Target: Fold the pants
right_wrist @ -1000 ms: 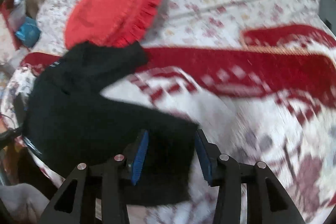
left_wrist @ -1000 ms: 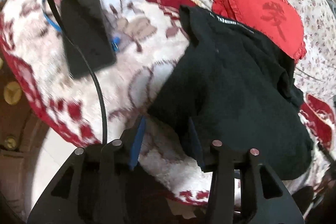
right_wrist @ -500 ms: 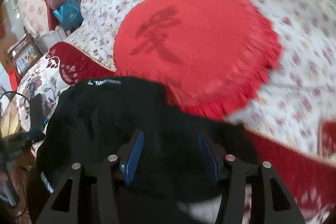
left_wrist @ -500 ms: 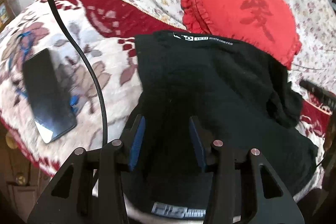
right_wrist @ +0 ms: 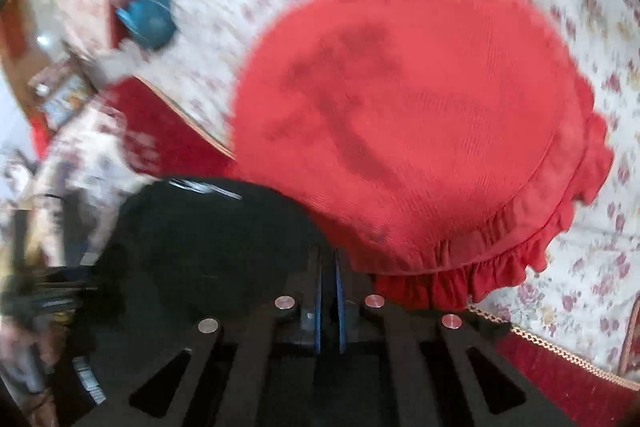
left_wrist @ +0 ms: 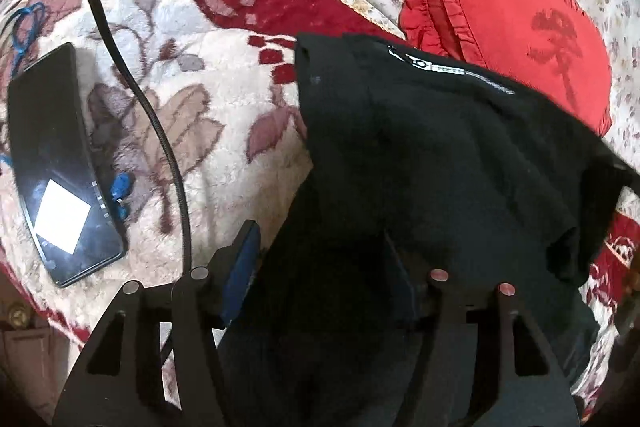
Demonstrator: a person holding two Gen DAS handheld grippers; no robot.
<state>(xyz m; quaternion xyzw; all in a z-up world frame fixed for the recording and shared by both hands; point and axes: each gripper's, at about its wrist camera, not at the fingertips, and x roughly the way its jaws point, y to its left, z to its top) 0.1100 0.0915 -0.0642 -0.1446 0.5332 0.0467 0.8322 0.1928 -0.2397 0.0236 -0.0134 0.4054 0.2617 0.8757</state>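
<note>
- Presently, black pants [left_wrist: 432, 163]: bunched in a folded heap on the patterned blanket [left_wrist: 208, 75], filling the centre and lower right of the left wrist frame; a white-lettered waistband strip runs along the upper edge, touching the red cushion [left_wrist: 532, 39].
- Left gripper [left_wrist: 320, 275]: at the bottom centre of its frame, fingers [left_wrist: 242, 267] spread apart with black cloth lying in the gap between them; the blue pad of the left finger is plain, the right one sits dark against the fabric. Whether either pad touches the cloth cannot be told.
- Right gripper [right_wrist: 329, 291]: at the bottom centre of its own frame, the two blue pads drawn almost together with only a thin slit between; cloth in that slit is not discernible. Frame is motion-blurred.
- Pants [right_wrist: 208, 251] in the right wrist frame: dark mass at lower left, just beside the closed fingers.
- Red cushion [right_wrist: 420, 123]: round, frilled rim, dark character on its face; lies on the floral bedspread [right_wrist: 580, 7], upper right of both frames.
- Black phone [left_wrist: 56, 163]: flat on the blanket, left edge of the left wrist frame, a white square of reflected light on its screen.
- Black cable [left_wrist: 132, 87]: curves from upper left down to the left gripper.
</note>
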